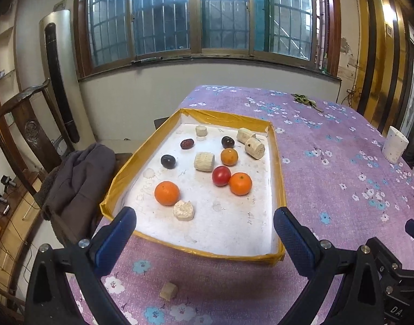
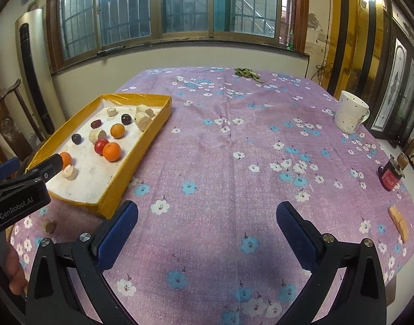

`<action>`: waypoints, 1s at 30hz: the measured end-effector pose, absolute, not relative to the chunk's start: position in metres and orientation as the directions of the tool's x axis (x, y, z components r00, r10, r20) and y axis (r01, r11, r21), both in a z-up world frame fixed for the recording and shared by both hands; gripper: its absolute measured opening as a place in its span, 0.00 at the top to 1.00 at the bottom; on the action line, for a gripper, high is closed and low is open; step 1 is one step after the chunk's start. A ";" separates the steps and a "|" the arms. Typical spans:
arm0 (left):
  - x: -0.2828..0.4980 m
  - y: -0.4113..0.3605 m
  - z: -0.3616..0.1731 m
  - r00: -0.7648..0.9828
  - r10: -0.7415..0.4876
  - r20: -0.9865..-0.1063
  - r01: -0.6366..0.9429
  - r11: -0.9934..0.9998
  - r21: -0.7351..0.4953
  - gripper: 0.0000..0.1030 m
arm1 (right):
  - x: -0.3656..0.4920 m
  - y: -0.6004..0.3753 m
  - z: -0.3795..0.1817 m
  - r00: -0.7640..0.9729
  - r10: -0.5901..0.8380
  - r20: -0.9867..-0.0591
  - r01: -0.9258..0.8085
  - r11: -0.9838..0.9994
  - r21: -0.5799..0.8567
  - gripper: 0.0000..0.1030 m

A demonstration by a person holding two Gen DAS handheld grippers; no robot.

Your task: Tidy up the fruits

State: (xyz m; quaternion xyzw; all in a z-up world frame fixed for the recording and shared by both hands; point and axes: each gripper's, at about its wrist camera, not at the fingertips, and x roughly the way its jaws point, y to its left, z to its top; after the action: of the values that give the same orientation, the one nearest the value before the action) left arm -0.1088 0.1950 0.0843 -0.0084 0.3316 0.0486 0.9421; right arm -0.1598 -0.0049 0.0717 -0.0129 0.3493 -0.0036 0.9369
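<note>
A yellow-rimmed white tray (image 1: pixel 277 162) sits on the purple flowered tablecloth; it also shows in the right wrist view (image 2: pixel 158 124). In it lie three oranges (image 1: pixel 166 192), a red tomato (image 1: pixel 221 175), dark plums (image 1: pixel 168 161), a red date (image 1: pixel 186 143) and several pale cylinder pieces (image 1: pixel 204 161). My left gripper (image 1: pixel 204 233) is open and empty, just above the tray's near edge. My right gripper (image 2: pixel 207 227) is open and empty over bare cloth, right of the tray. The left gripper's body shows at the left edge of the right wrist view (image 2: pixel 19 189).
A small tan piece (image 1: pixel 169 291) lies on the cloth in front of the tray. A white mug (image 2: pixel 349 113) stands at the right, a dark red can (image 2: pixel 388 176) and a tan block (image 2: pixel 399 223) near the right edge. Green leaves (image 2: pixel 246 73) lie far back. A chair with clothing (image 1: pixel 74 184) stands left.
</note>
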 end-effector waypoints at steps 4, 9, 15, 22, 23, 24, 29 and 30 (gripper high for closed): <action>-0.111 0.204 0.084 0.774 0.074 -0.629 -0.110 0.994 -0.019 0.01 | -0.161 0.000 0.068 0.749 -0.024 -0.662 0.000 0.999 -0.036 0.00; -0.112 0.210 0.085 0.770 0.054 -0.636 -0.105 0.994 -0.042 0.01 | -0.161 0.006 0.066 0.745 -0.025 -0.666 -0.004 0.999 -0.041 0.00; -0.112 0.211 0.086 0.771 0.041 -0.635 -0.090 0.995 -0.045 0.01 | -0.162 0.009 0.065 0.743 -0.020 -0.669 -0.003 0.999 -0.033 0.00; -0.112 0.211 0.085 0.768 0.030 -0.640 -0.077 0.996 -0.046 0.01 | -0.162 0.013 0.064 0.738 -0.018 -0.675 -0.009 0.999 -0.036 0.00; -0.111 0.211 0.085 0.766 0.029 -0.642 -0.075 0.996 -0.045 0.01 | -0.162 0.013 0.064 0.738 -0.020 -0.675 -0.008 0.999 -0.038 0.00; -0.111 0.211 0.084 0.765 0.029 -0.643 -0.074 0.996 -0.043 0.01 | -0.161 0.013 0.063 0.737 -0.020 -0.676 -0.008 0.999 -0.039 0.00; -0.110 0.210 0.082 0.760 0.025 -0.650 -0.067 0.997 -0.041 0.01 | -0.161 0.015 0.061 0.727 -0.020 -0.686 -0.010 0.999 -0.040 0.00; -0.110 0.210 0.082 0.762 0.026 -0.648 -0.066 0.997 -0.038 0.01 | -0.161 0.016 0.060 0.725 -0.019 -0.688 -0.012 0.999 -0.040 0.00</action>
State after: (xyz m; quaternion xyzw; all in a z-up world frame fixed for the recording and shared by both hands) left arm -0.1100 0.2098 0.0818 -0.0291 0.3444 0.0243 0.9381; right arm -0.1609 0.0157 0.0605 -0.0207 0.3707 -0.0021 0.9285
